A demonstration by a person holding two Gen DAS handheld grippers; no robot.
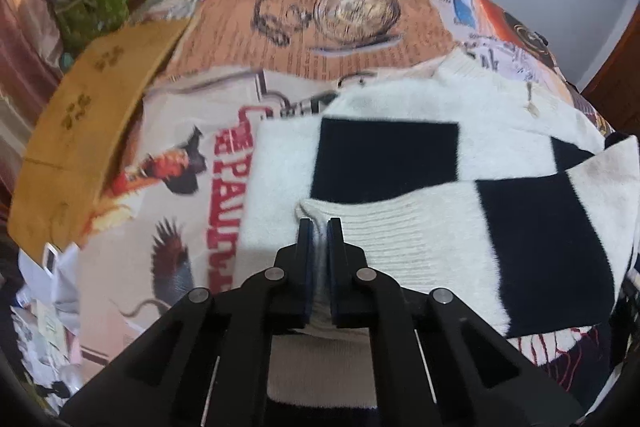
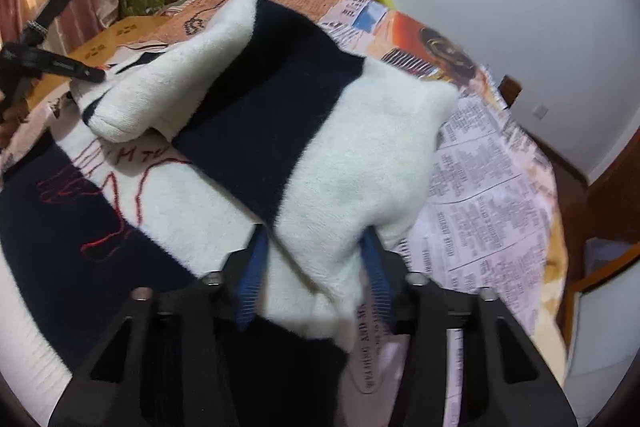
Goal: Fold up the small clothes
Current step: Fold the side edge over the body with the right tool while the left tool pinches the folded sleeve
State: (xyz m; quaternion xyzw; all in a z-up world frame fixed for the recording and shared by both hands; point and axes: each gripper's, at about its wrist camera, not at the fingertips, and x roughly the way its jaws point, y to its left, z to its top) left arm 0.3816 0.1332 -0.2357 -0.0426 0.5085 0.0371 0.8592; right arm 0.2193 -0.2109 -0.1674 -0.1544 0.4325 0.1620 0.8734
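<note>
My left gripper [image 1: 319, 227] pinches the sweater [image 1: 420, 163] cuff; sleeve [image 2: 280, 131] runs lower-right to upper-left. My right gripper [image 2: 316, 247] spreads wide around it. Red stitching unreadable.

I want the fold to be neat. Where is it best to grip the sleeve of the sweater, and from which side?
Probably at the ribbed cuff: it is the sleeve's firm, thin free end. The left gripper is shut on it, coming end-on from the near side.

The sweater [image 1: 400, 155] is white with broad navy blocks and red stitched scribbles. The bedsheet [image 1: 320, 7] beneath is orange and cream newspaper print. Upper left, a green patterned box [image 1: 108, 3]
</note>
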